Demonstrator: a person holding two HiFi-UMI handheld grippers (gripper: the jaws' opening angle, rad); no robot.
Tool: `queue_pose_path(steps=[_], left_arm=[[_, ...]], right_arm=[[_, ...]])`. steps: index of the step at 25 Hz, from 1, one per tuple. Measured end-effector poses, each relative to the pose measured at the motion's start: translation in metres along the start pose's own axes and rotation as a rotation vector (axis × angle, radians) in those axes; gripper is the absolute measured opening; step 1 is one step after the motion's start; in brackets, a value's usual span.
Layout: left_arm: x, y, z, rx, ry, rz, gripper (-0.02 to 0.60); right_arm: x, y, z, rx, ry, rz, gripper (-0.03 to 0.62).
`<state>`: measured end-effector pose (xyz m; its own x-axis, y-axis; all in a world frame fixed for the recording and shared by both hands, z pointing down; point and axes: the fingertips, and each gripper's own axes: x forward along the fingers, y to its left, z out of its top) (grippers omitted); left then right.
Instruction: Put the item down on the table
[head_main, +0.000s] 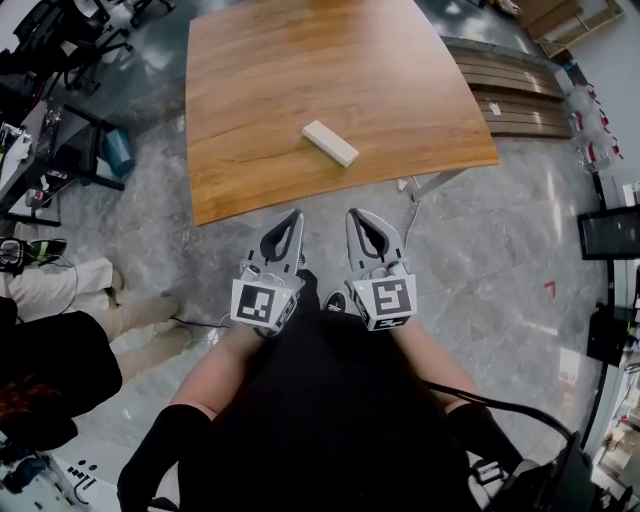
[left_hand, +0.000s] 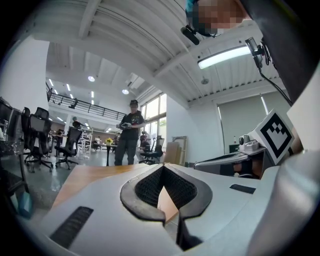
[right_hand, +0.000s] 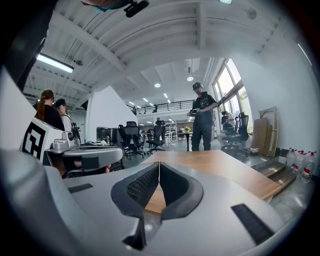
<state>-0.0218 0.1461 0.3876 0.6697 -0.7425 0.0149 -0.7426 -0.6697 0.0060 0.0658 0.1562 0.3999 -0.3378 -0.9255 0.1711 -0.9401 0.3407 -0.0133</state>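
A small white rectangular block (head_main: 330, 142) lies flat on the wooden table (head_main: 260, 90), near its front edge. Both grippers hang side by side short of that edge, over the grey floor, pointing toward the table. The left gripper (head_main: 293, 216) has its jaws closed tip to tip with nothing between them, as the left gripper view (left_hand: 162, 167) confirms. The right gripper (head_main: 357, 215) is likewise shut and empty, its tips meeting in the right gripper view (right_hand: 159, 164). The block is a short way ahead of both, apart from them.
A person (right_hand: 202, 117) stands beyond the table's far end. Another person's legs (head_main: 90, 290) are at the left on the floor. Office chairs (head_main: 60, 40) stand at back left, wooden slats (head_main: 520, 95) and bottles (head_main: 590, 130) at right.
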Motion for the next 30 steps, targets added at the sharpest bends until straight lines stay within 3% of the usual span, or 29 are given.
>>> queue_pose_path(steps=[7, 14, 18, 21, 25, 30], left_arm=[[0.067, 0.048, -0.015, -0.007, 0.015, 0.0, 0.008], [0.135, 0.115, -0.027, -0.036, 0.055, -0.027, 0.008], [0.161, 0.149, -0.036, -0.037, 0.071, -0.05, 0.008], [0.175, 0.173, -0.041, -0.054, 0.08, -0.055, 0.008], [0.187, 0.191, -0.047, -0.075, 0.087, -0.051, 0.008], [0.198, 0.202, -0.059, -0.097, 0.113, -0.042, 0.008]], right_arm=[[0.075, -0.035, -0.022, -0.015, 0.08, 0.017, 0.014], [0.176, -0.069, -0.065, -0.064, 0.255, 0.045, 0.015], [0.222, -0.079, -0.109, -0.179, 0.456, 0.112, 0.019], [0.245, -0.079, -0.146, -0.244, 0.644, 0.219, 0.177], [0.265, -0.084, -0.183, -0.332, 0.836, 0.286, 0.218], [0.291, -0.09, -0.214, -0.38, 0.988, 0.329, 0.233]])
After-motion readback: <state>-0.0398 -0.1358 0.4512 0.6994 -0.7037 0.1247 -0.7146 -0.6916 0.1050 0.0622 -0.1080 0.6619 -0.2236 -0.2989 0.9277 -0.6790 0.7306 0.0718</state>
